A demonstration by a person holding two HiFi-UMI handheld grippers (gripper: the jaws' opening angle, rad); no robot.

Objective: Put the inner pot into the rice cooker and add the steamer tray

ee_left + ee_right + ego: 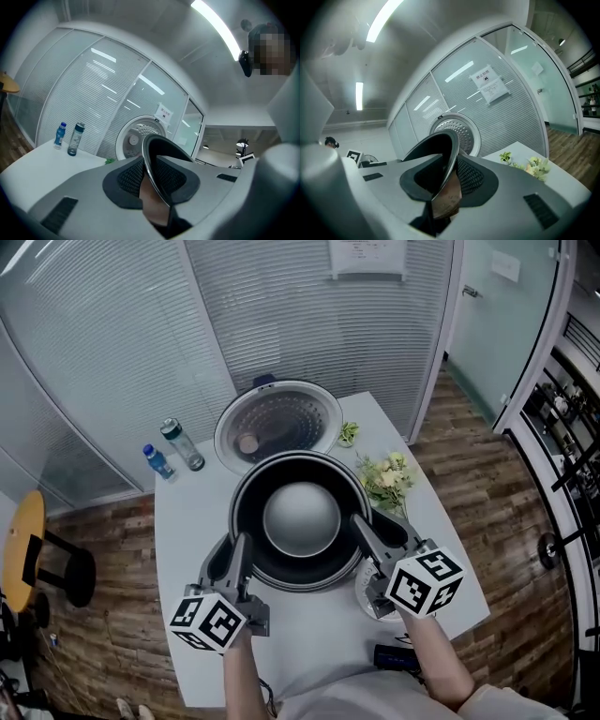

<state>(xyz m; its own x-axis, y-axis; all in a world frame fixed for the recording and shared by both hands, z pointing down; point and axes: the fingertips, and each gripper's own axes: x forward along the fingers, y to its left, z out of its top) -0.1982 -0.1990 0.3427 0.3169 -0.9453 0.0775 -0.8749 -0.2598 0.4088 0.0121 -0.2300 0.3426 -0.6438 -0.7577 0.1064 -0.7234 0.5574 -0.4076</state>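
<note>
The black inner pot (300,517), with its grey round bottom showing inside, hangs level over the middle of the white table (187,521), held by its rim on two sides. My left gripper (240,549) is shut on the rim's left side and my right gripper (364,529) is shut on the right side. In the left gripper view the thin rim (152,159) runs between the mesh pads (131,176). In the right gripper view the rim (451,159) is pinched the same way. The rice cooker's open lid (277,418) stands behind the pot. The pot hides the cooker's body.
Two bottles (157,461) (183,444) stand at the table's back left. A bunch of flowers (386,479) lies at the right, a green sprig (349,433) by the lid. A white round thing (367,594) shows under my right gripper. A dark object (398,657) lies near the front edge.
</note>
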